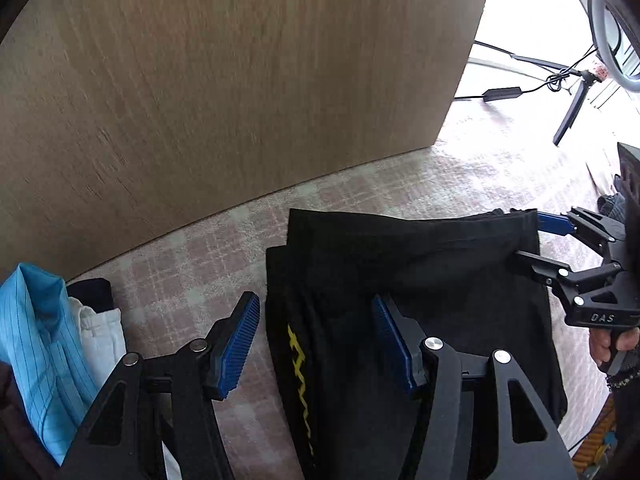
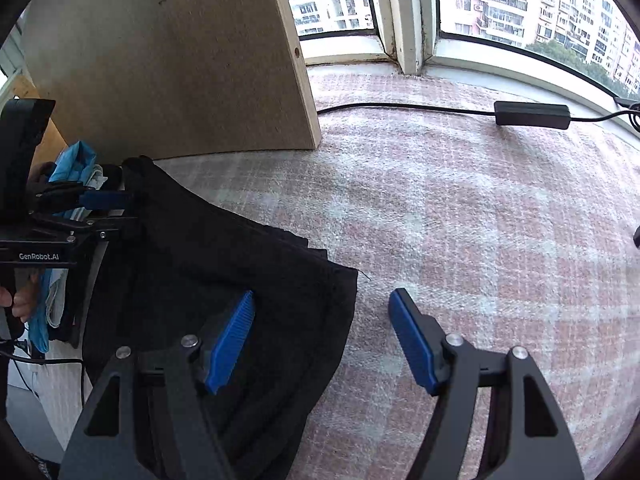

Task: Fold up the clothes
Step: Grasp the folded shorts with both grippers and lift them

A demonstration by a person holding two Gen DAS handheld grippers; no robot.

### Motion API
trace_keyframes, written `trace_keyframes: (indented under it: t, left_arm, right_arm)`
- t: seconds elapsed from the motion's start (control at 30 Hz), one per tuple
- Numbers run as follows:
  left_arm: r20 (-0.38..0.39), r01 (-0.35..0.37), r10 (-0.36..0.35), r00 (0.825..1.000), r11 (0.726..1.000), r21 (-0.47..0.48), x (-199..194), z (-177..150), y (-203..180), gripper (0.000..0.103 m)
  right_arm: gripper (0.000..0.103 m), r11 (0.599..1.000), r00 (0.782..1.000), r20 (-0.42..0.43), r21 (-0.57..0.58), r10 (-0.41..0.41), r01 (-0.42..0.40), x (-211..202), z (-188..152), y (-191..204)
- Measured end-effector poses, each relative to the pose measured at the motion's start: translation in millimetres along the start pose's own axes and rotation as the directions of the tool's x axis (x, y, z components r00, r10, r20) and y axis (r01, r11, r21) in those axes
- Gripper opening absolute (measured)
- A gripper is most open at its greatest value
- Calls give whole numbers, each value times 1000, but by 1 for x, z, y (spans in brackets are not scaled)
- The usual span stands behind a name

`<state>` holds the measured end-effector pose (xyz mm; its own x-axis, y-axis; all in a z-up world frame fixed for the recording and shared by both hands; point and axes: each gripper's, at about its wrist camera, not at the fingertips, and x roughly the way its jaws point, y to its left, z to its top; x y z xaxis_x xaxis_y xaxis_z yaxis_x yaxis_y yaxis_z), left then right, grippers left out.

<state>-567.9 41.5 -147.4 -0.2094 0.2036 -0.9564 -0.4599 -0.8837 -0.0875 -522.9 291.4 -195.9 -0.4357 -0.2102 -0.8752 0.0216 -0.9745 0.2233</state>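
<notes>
A wooden panel (image 1: pixel 240 92) stands upright on the pink-and-white checked carpet (image 2: pixel 460 240), directly behind the work area; its lower edge runs just beyond the far edge of the black garment (image 1: pixel 420 280). One black cable with an inline power adapter (image 2: pixel 532 115) lies on the carpet near the window sill, well apart from the garment. A dark stand leg (image 1: pixel 568 120) shows in the left wrist view beyond the panel's corner. One pile of other clothes sits to the left: a light blue striped piece (image 1: pixel 40 340), a white piece (image 1: pixel 100 332) and a dark piece behind them, all close to the panel and apart from the black garment. One black garment is present, lying flat on the carpet in several stacked layers, with a yellow printed marking (image 1: pixel 300 380) along its left side. Two hand-held grippers are counted. The left hand-held gripper (image 1: pixel 316 344) has its jaws spread wide, straddling the garment's left edge, nothing clamped. The right hand-held gripper (image 2: pixel 324 340) is likewise spread wide over the garment's right edge, one blue pad (image 2: pixel 228 344) above the fabric and the other over bare carpet; it holds nothing.
</notes>
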Motion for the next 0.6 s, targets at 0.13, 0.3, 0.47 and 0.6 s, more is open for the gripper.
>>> trace_keyframes:
  t: [0.13, 0.3, 0.47, 0.6]
  left_arm:
    - [-13, 54, -55, 998, 997, -51, 10, 3, 15, 64]
    - [25, 61, -61, 998, 998, 5, 13, 0, 12, 66]
    - [39, 123, -125, 991, 992, 29, 9, -6, 11, 20]
    - [72, 187, -186, 980, 982, -10, -3, -15, 18, 15]
  right_arm:
    - [69, 998, 1000, 17, -69, 6, -5, 5, 0, 11]
    - [66, 990, 1000, 24, -140, 12, -9, 8, -5, 26]
    - [35, 991, 997, 29, -115, 67, -63, 5, -10, 27]
    - [21, 993, 993, 52, -50, 110, -108, -2, -15, 21]
